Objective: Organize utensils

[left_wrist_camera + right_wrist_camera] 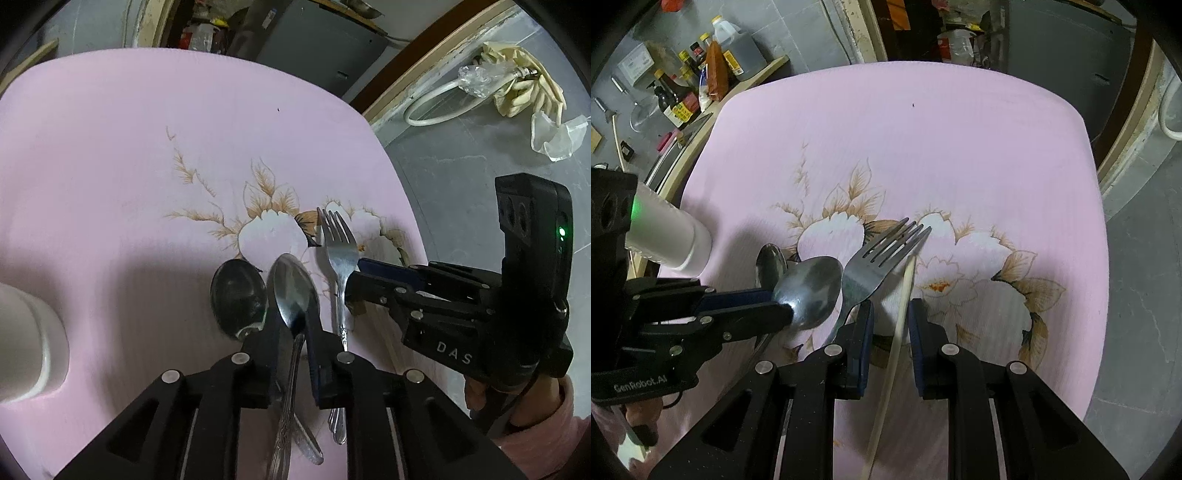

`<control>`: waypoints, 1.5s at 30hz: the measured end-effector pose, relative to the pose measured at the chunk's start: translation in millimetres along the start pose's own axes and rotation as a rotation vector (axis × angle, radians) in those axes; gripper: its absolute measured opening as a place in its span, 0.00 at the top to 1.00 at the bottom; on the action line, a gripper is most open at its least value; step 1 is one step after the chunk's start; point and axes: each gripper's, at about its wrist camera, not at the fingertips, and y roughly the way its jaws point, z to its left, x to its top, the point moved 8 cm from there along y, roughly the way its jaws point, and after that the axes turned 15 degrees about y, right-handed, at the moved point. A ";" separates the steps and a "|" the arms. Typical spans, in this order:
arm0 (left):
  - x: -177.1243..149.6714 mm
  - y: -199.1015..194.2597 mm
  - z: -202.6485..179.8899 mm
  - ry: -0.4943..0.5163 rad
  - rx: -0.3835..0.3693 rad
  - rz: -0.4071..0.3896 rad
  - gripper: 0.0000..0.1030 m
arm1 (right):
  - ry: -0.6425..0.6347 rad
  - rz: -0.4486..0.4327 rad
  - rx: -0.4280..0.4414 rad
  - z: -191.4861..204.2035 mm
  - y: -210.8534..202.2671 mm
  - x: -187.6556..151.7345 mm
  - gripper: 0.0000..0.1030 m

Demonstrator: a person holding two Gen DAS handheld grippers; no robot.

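Observation:
On the pink flowered table (110, 166) lie a dark spoon (238, 295), a steel spoon (295, 291) and a fork (338, 243). My left gripper (291, 321) is shut on the steel spoon's neck; it also shows in the right wrist view (783, 306), with the spoon's bowl (809, 291) at its tip. My right gripper (890, 321) stands open around a pale chopstick (897, 325), jaws apart and not touching it. The fork (875, 266) lies just left of its left finger. In the left wrist view the right gripper (354, 284) sits beside the fork's stem.
A white cup (26, 339) stands at the table's left, also in the right wrist view (672, 236). Bottles and jars (698, 70) crowd a shelf beyond the far left edge. The grey floor (461, 155) with a hose and gloves lies to the right.

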 end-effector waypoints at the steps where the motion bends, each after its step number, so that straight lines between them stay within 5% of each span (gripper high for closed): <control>1: 1.0 1.5 0.0 0.002 -0.004 0.005 0.84 | -0.001 0.002 0.002 -1.5 0.5 -0.2 0.84; 6: 3.6 8.1 1.0 0.011 -0.011 0.018 0.81 | -0.019 0.006 -0.001 -3.9 0.5 -1.7 0.85; 8: 3.3 8.2 -0.3 0.037 0.000 0.021 0.82 | -0.018 -0.002 -0.013 -7.0 0.7 -0.5 0.93; 14: 4.4 9.6 -10.7 0.081 -0.007 0.021 0.95 | 0.094 0.014 0.072 -19.7 -2.1 -0.8 0.96; 20: 2.3 -7.2 -18.1 0.094 0.012 -0.026 0.97 | 0.207 -0.026 0.113 -36.0 -20.4 -24.1 0.96; 30: -9.2 -72.2 -37.4 0.151 0.062 -0.188 0.97 | 0.430 -0.338 0.364 -32.6 -86.9 -52.3 0.96; 45: 3.7 -234.1 -2.4 0.147 0.205 -0.528 0.97 | 0.235 -0.806 0.522 104.9 -200.3 -11.6 0.96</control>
